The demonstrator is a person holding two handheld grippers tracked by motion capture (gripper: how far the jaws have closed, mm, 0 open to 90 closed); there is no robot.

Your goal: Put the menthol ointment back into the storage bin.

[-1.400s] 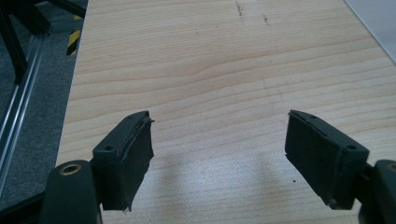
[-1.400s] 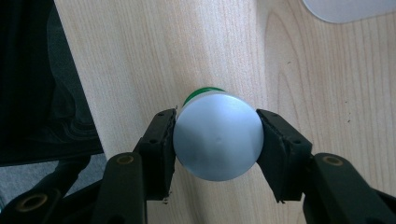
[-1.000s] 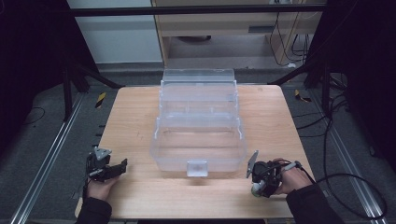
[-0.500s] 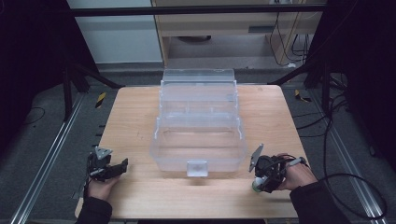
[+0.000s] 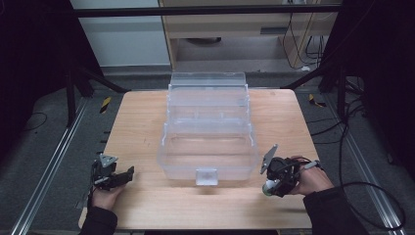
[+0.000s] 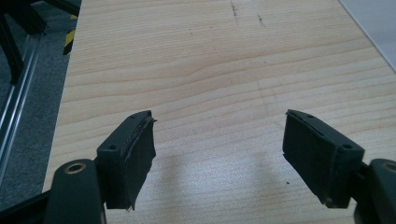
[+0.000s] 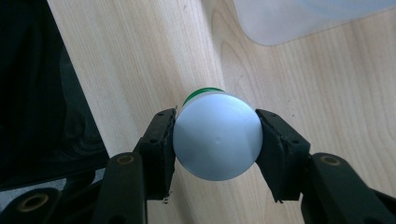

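A clear plastic toolbox [image 5: 208,127] stands open in the middle of the wooden table [image 5: 147,117], its lid tipped back and a latch tab at its front. My right gripper [image 5: 274,183] sits at the box's front right corner, shut on a white-capped round container with a green band [image 7: 215,135]; the cap faces the camera and both pads press its sides. The same container shows as a pale round end [image 5: 267,188] in the high view. My left gripper [image 5: 128,172] rests near the table's front left, open, with bare wood between its pads [image 6: 135,154].
A corner of the clear box [image 7: 299,18] lies just beyond the held container. The table's front edge and dark floor [image 7: 56,93] are close to the right gripper. Metal rails [image 5: 44,166] run along the left side; cables [image 5: 372,191] lie on the floor at right.
The right gripper has lifted and turned a little while holding the container, shifting slightly toward the box. The left gripper has stayed in place.
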